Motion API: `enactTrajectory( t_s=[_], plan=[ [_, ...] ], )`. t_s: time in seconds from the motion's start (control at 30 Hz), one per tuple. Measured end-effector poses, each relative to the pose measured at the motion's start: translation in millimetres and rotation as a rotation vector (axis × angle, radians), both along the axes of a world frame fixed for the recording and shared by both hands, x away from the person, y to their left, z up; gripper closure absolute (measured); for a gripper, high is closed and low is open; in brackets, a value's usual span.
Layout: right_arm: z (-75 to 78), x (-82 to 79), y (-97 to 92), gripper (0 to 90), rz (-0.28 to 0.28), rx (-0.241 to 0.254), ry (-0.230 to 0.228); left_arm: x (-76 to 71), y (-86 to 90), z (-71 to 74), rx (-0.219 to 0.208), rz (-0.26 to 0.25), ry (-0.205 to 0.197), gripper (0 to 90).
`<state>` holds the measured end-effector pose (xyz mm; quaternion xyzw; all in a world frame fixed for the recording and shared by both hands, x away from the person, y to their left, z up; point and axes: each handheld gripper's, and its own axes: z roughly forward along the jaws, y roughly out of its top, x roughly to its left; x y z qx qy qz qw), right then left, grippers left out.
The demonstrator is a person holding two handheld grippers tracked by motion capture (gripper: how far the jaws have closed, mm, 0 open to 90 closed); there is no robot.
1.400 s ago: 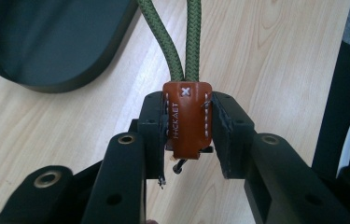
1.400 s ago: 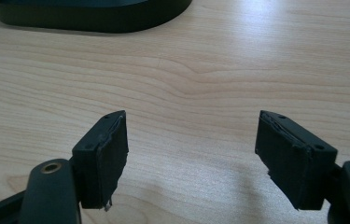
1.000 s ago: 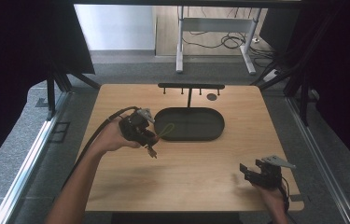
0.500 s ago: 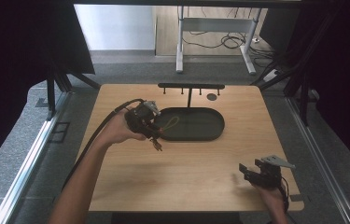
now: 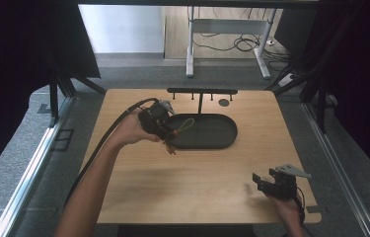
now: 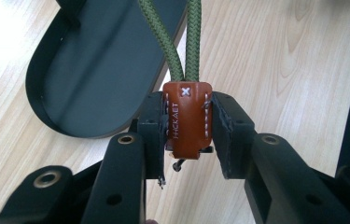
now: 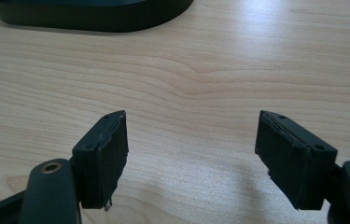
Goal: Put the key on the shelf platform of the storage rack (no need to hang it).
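- Brown leather is what the left gripper (image 6: pixel 186 135) has hold of: its jaws are closed on a small stitched leather tab (image 6: pixel 187 119), one pad pressed to each side, with nothing else between them.
- From the top of the tab a green cord loop (image 6: pixel 182 42) runs up and away; in the high view the same loop (image 5: pixel 186 125) hangs out to the right of the left gripper (image 5: pixel 165 129), over the near-left end of the black oval tray (image 5: pixel 222 136).
- A few small dark bits dangle below the tab (image 5: pixel 168 146); what they are is too small to tell.
- The right gripper (image 7: pixel 193 158) has its jaws spread wide with only bare wood between them; it sits idle at the near-right corner of the wooden table (image 5: pixel 182 187), well apart from the tray.
- Step in hand, as I judge it: carrying the tab and loop, lifted clear of the table, towards the tray or the black peg rack (image 5: pixel 202 92) standing just beyond it.
- Next move likely calls for keeping the grip firm and the loop hanging open, then guiding it either down into the tray or over a peg; which one I cannot tell.
- The left gripper view gives the grip itself, the white stitching and the lettering on the tab; the high view gives the rack, the small dark disc (image 5: pixel 224 102) to the right of it, and where both hands stand.
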<state>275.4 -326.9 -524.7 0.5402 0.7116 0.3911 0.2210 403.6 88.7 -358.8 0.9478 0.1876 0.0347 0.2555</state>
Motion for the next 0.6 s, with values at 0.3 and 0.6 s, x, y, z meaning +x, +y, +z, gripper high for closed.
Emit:
enactTrajectory(
  t_s=[0.3,0.6],
  plan=[
    [0.0,-0.6,0.1,26.3,0.000,0.002,-0.001,14.9,-9.3,4.6,0.009,0.008,0.005,67.2],
    [0.0,-0.9,-2.2,26.3,-0.008,0.005,0.001,28.9,-14.3,0.9,0.015,0.016,0.017,67.3]
  ],
)
